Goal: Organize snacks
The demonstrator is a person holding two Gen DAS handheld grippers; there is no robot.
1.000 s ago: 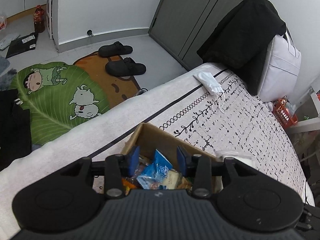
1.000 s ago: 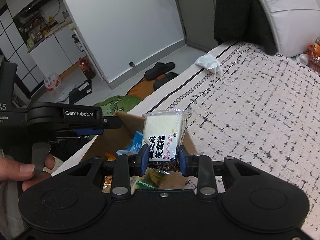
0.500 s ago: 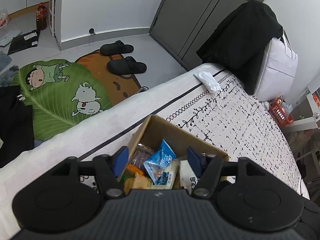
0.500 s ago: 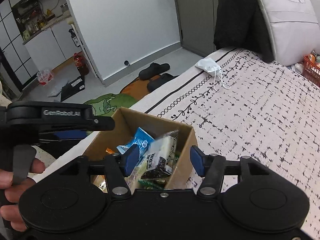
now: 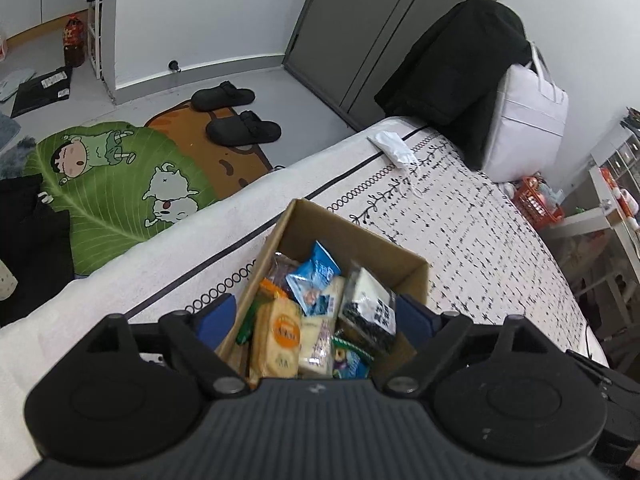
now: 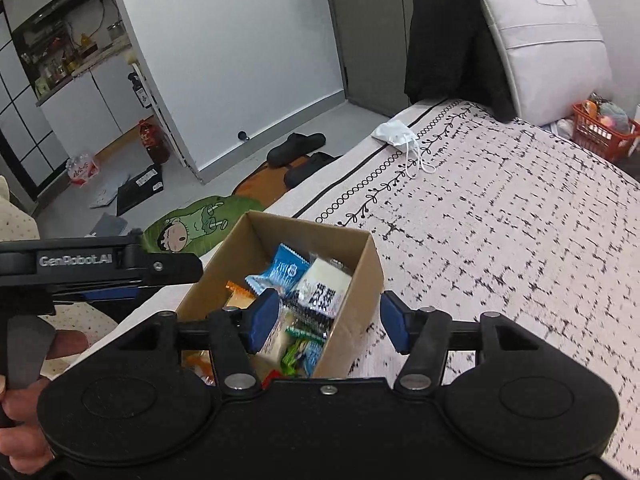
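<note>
A cardboard box (image 5: 412, 276) (image 6: 370, 264) stands on the bed, filled with several snack packets. A blue packet (image 5: 314, 278) (image 6: 282, 270) lies at its far side. A white sesame cake packet (image 5: 370, 304) (image 6: 326, 286) lies on top at the right. An orange-labelled cracker pack (image 5: 278, 336) lies near the front. My left gripper (image 5: 316, 320) is open and empty, held above the box's near end. My right gripper (image 6: 326, 322) is open and empty above the box's near right corner. The left gripper also shows from the side in the right wrist view (image 6: 92, 270).
The box sits near the edge of a bed with a patterned cover (image 6: 500, 240). A white face mask (image 5: 394, 148) (image 6: 394, 134) lies farther up the bed. A white bag (image 6: 548, 36) and black coat (image 5: 452, 72) stand at the head. Slippers (image 5: 240, 130) and a cartoon mat (image 5: 112, 184) lie on the floor.
My right gripper opened and let the white sesame cake packet drop into the box. My left gripper opened wider. Both pulled back and up from the box.
</note>
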